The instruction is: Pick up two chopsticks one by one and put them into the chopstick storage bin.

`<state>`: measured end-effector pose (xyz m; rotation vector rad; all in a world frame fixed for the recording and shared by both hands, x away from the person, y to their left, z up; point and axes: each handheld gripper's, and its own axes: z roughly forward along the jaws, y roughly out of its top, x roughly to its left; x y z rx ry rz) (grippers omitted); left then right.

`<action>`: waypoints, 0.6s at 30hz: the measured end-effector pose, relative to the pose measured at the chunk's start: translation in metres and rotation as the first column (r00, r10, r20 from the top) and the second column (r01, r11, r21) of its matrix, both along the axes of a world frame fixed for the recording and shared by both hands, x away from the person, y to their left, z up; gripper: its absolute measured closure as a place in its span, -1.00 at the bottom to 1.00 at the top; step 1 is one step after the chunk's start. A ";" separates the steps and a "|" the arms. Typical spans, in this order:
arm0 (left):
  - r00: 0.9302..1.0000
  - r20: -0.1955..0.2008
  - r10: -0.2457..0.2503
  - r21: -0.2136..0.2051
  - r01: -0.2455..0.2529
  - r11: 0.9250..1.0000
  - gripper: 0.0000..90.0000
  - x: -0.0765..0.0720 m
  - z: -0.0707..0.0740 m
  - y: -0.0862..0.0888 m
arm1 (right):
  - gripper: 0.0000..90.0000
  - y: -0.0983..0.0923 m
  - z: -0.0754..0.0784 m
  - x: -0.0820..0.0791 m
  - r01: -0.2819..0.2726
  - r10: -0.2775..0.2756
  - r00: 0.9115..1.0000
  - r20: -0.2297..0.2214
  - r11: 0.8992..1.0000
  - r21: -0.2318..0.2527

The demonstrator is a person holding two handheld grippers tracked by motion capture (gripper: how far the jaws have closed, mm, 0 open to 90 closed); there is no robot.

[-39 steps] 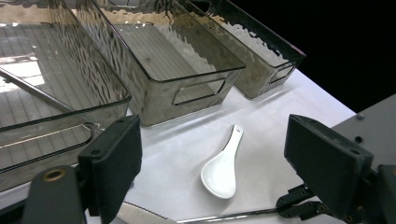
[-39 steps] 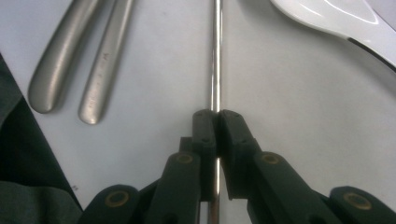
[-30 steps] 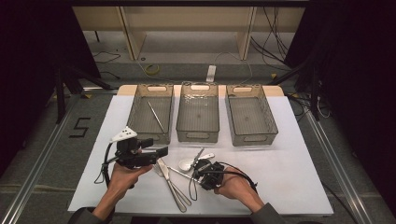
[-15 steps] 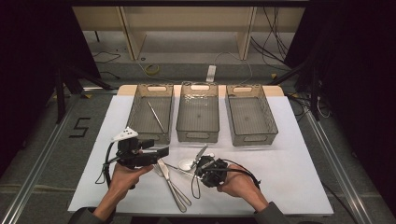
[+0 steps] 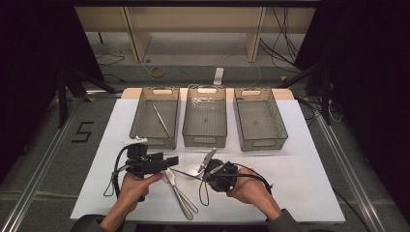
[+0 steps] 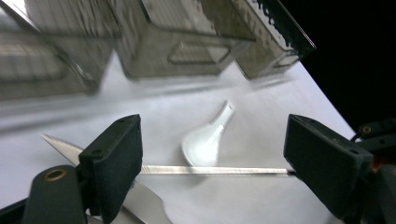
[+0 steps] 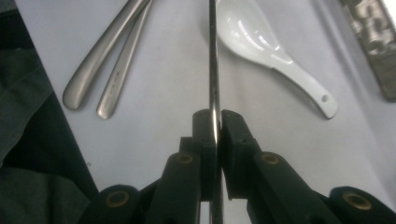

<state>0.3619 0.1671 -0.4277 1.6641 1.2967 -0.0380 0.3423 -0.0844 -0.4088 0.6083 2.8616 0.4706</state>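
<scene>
The right gripper (image 7: 215, 122) is clamped on a thin metal rod, probably a chopstick (image 7: 213, 60), which it holds near one end. The rod's long axis runs away from the jaws, leftward across the table toward the left gripper (image 5: 167, 161). In the left gripper view, the rod (image 6: 215, 171) lies crosswise between the two pads, which stand wide apart and hold nothing. The free end points at the left gripper, the nearer one for a handover. A white ceramic spoon (image 5: 193, 169) lies on the white table (image 5: 300, 159) just beyond the rod. The left bin (image 5: 155, 118), farther off, already contains a similar rod (image 5: 162, 121).
</scene>
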 end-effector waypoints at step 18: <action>0.979 -0.201 -0.007 -0.168 -0.027 0.985 -0.57 -0.006 -0.020 -0.022 | 0.90 -0.009 0.026 -0.003 0.037 -0.043 0.995 0.095 0.997 0.066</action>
